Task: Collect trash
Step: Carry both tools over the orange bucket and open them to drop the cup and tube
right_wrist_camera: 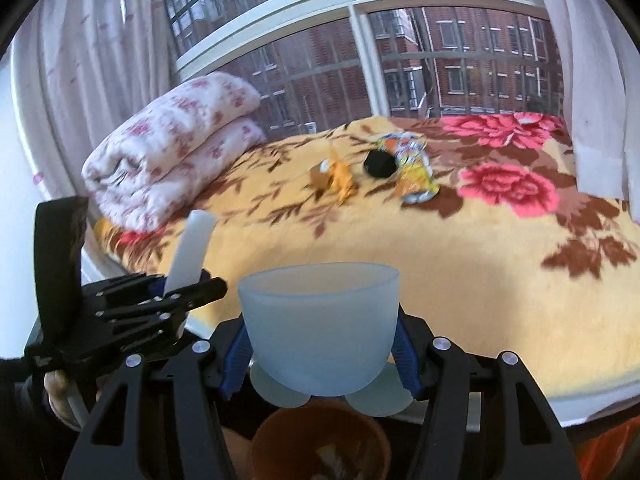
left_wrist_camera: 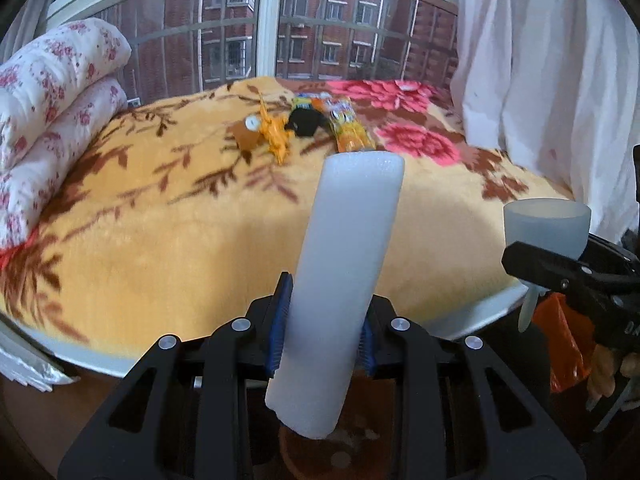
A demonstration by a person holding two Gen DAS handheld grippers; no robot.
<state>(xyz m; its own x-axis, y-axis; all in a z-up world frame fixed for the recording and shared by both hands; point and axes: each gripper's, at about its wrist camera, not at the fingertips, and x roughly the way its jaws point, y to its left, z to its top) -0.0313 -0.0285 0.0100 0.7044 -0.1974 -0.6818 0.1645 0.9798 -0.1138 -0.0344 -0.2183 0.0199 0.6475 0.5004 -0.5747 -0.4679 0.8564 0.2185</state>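
Observation:
My left gripper (left_wrist_camera: pixel 325 330) is shut on a white foam cylinder (left_wrist_camera: pixel 340 280) that sticks up and forward between its blue pads. My right gripper (right_wrist_camera: pixel 322 354) is shut on a frosted pale-blue cup (right_wrist_camera: pixel 318 320), held upright; the same cup (left_wrist_camera: pixel 546 224) shows at the right edge of the left wrist view. The left gripper (right_wrist_camera: pixel 180 292) with the foam cylinder (right_wrist_camera: pixel 192 248) appears at the left of the right wrist view. Far on the bed lie snack wrappers (left_wrist_camera: pixel 348 128) (right_wrist_camera: pixel 412 172), an orange wrapper (left_wrist_camera: pixel 274 132) (right_wrist_camera: pixel 340 178), a black lump (left_wrist_camera: pixel 306 122) (right_wrist_camera: pixel 379 164) and a brown piece (left_wrist_camera: pixel 248 136).
A yellow floral blanket (left_wrist_camera: pixel 180 220) covers the bed. A folded flowered quilt (left_wrist_camera: pixel 52 120) (right_wrist_camera: pixel 172 148) lies at its left. White curtains (left_wrist_camera: pixel 552 80) hang at right before a window. A brown round bin (right_wrist_camera: pixel 320 440) sits below my grippers, an orange bag (left_wrist_camera: pixel 564 348) to the right.

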